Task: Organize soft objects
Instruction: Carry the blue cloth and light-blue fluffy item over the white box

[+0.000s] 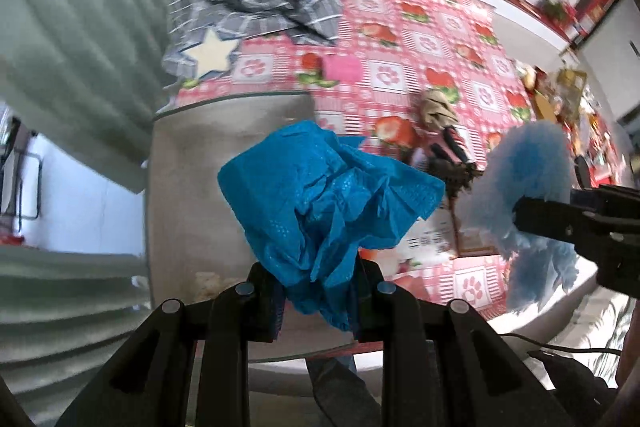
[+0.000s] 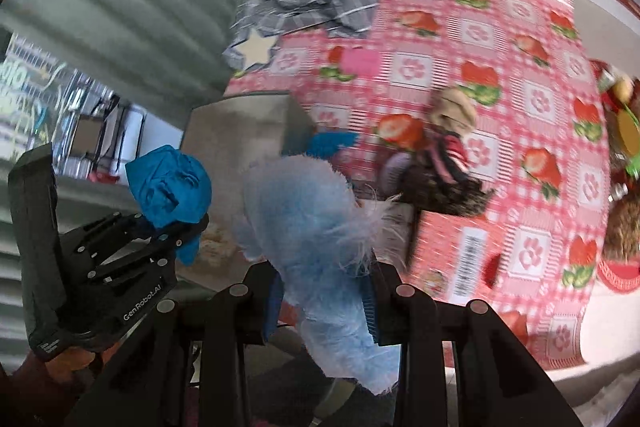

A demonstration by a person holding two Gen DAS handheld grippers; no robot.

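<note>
Carrying two soft items above the bench (image 1: 400, 39), our left hand-held gripper (image 1: 316, 291) clamps a crumpled bright-blue cloth (image 1: 328, 195). Our right hand-held gripper (image 2: 324, 291) clamps a pale-blue fluffy plush (image 2: 308, 219). We judge the grey open-topped bin (image 1: 208, 163) directly beneath the cloth, nearer the left.

Bright, even daylight, no harsh shadows; heavy fisheye bending with dark corners, and lots of motion blur everywhere.

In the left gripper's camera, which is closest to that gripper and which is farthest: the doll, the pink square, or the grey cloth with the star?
1. Doll, lying to the right.
2. Pink square, mid-table.
3. Grey cloth, at the far end.
</note>
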